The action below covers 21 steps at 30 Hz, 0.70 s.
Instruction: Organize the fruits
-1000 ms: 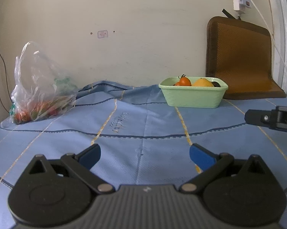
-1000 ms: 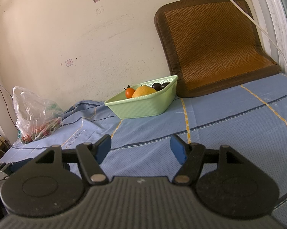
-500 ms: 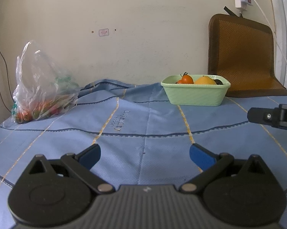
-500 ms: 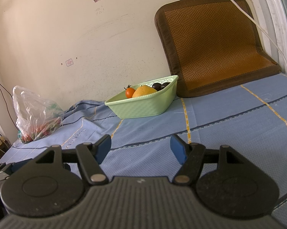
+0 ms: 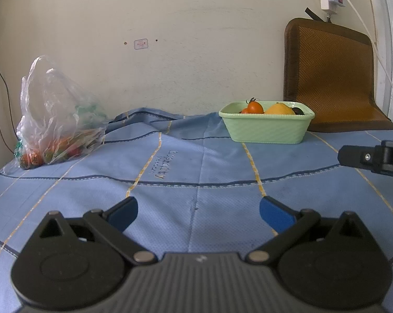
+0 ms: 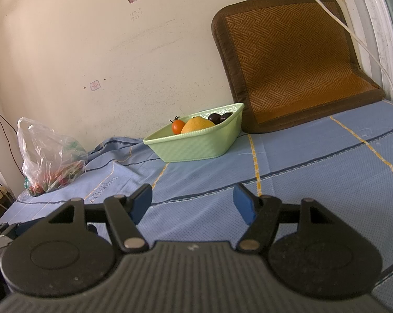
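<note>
Fruits: tomato [image 5: 255, 107], yellow-orange fruit [image 5: 279, 109], dark round ones [image 6: 214, 118] in ribbed pale-green rectangular bowl [image 5: 267, 128] at wall | crinkled clear plastic bag [image 5: 53, 114] of produce far left | woven brown mat [image 6: 293, 60] beside bowl | blue textured cloth [image 5: 196, 167] | left gripper [image 5: 197, 212], right gripper [image 6: 192, 203] both wide, holding nothing.

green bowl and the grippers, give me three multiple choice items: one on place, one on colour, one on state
1. Where is the plastic bag relative to the green bowl in the left wrist view?
A. left of it
B. inside it
C. right of it

2. What colour is the cloth?
A. red
B. blue
C. white

3. How is the left gripper?
A. shut on a tomato
B. shut, empty
C. open, empty

Key: 1 A, the bag sits far left by the wall; 2 B, blue with yellow stripes; 3 C, fingers spread, only cloth between.
</note>
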{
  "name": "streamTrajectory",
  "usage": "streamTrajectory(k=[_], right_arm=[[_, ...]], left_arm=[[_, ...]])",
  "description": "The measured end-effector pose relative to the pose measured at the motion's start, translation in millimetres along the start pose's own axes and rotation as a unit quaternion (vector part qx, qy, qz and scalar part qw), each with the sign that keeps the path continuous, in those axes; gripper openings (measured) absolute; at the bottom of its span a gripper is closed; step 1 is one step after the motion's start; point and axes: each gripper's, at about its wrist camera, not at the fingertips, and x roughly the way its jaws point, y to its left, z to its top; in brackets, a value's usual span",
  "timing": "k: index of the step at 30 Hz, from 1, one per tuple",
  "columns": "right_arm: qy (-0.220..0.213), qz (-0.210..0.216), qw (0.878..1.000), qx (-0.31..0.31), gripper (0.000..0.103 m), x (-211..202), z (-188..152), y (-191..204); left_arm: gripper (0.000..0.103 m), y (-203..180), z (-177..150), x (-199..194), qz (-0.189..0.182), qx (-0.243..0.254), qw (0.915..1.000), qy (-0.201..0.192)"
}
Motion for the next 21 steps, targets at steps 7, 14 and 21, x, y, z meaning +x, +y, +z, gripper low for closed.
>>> streamTrajectory(k=[7,14,21], right_arm=[[0.000,0.000,1.000,0.000,0.071,-0.2,0.0,-0.2],[0.000,0.000,1.000,0.000,0.071,-0.3,-0.1,0.0],[0.000,0.000,1.000,-0.001,0.071,0.0,0.1,-0.2]], left_arm=[[0.103,0.1,0.4,0.2,0.000,0.000,1.0000,0.000],[0.103,0.1,0.3,0.8,-0.001,0.002,1.0000,0.001],[0.103,-1.2,-0.4,3.1,-0.003,0.010,0.9999,0.007]])
